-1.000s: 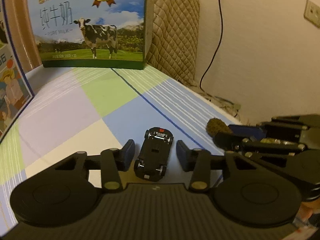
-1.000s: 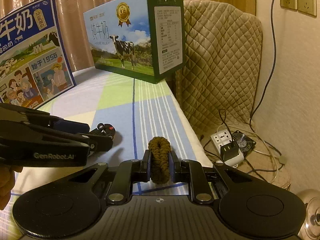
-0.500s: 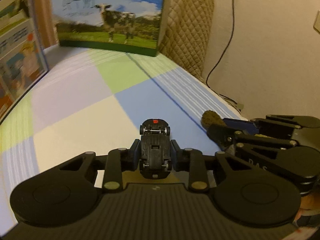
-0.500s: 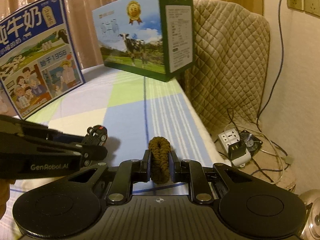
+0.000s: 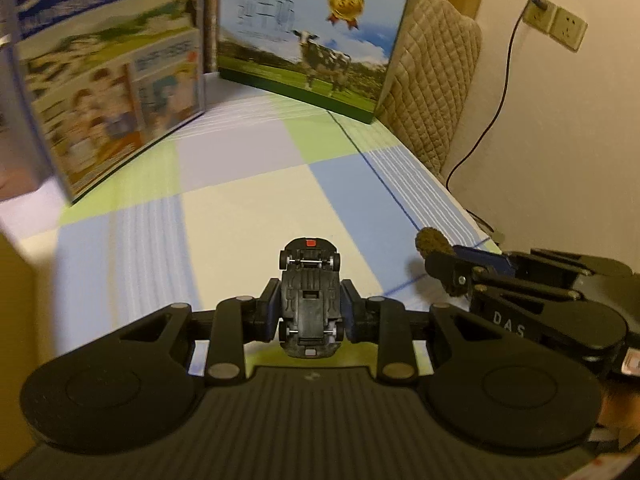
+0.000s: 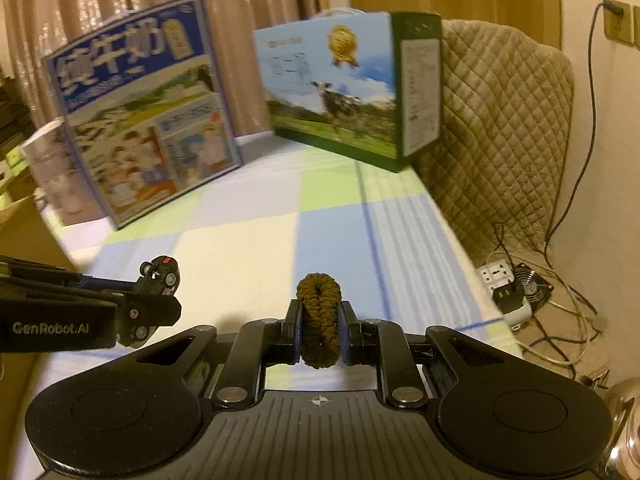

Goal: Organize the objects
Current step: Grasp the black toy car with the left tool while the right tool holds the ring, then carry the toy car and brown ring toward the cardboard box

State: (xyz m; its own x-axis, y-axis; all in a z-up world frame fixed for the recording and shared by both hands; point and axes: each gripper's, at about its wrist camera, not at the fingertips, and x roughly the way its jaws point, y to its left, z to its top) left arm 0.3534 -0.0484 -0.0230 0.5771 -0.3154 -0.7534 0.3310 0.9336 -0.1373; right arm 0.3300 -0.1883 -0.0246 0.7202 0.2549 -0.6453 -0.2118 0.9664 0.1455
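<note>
Two grippers are showing: the left gripper (image 5: 310, 314) and the right gripper (image 6: 320, 330). One toy car (image 5: 310, 304) is sitting between the left jaws; one brown hair tie (image 6: 320, 320) between the right jaws. Two milk cartons are standing beyond the jaws: the blue carton (image 6: 144, 120) and the green carton (image 6: 340, 92).

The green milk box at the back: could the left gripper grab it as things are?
Probably not: the left gripper is shut on the toy car, so its fingers are full. The green milk box stands unobstructed across the table.
</note>
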